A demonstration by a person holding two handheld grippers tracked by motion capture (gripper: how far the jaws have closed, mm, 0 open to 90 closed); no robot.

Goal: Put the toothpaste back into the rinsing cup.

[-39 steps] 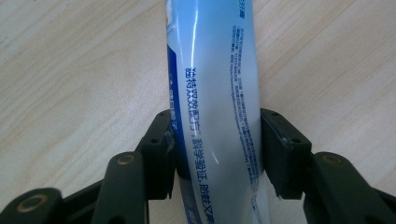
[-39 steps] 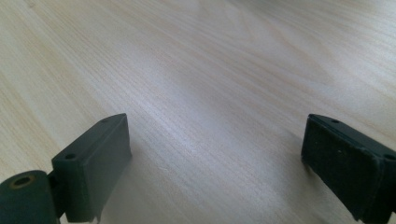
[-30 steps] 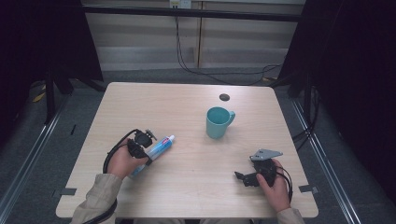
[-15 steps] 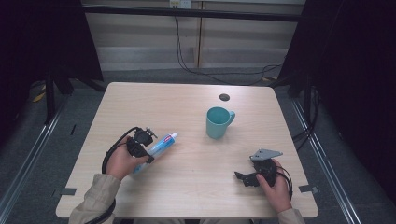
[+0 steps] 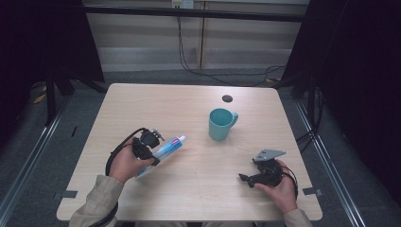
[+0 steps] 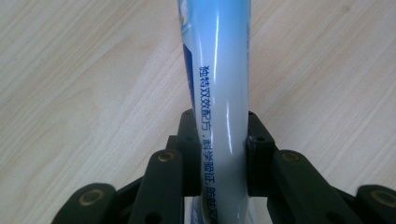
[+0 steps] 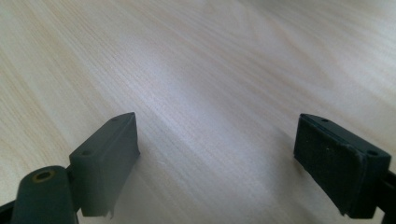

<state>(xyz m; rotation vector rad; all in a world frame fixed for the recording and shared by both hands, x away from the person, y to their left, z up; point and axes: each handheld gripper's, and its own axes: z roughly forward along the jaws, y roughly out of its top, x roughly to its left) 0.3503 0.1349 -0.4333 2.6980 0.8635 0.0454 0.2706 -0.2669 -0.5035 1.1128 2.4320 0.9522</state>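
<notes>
A white and blue toothpaste tube (image 5: 168,146) with a red band near its cap points right and away over the table's left half. My left gripper (image 5: 149,150) is shut on its lower part. In the left gripper view the tube (image 6: 217,70) runs straight up between the two pads, which press on both its sides, with wood grain behind it. My right gripper (image 5: 246,179) rests low at the front right, pointing left. Its jaws (image 7: 217,154) stand wide apart with only bare wood between them, and they have just been closing a little.
A teal mug (image 5: 220,124) stands upright right of the table's middle, its handle to the right. A dark round cable hole (image 5: 227,98) lies near the far edge. The light wooden table (image 5: 189,198) ends just in front of both hands. Black curtains and metal rails surround it.
My left gripper has lifted the tube slightly and carried it a little to the right. The right hand and the mug have stayed in place.
</notes>
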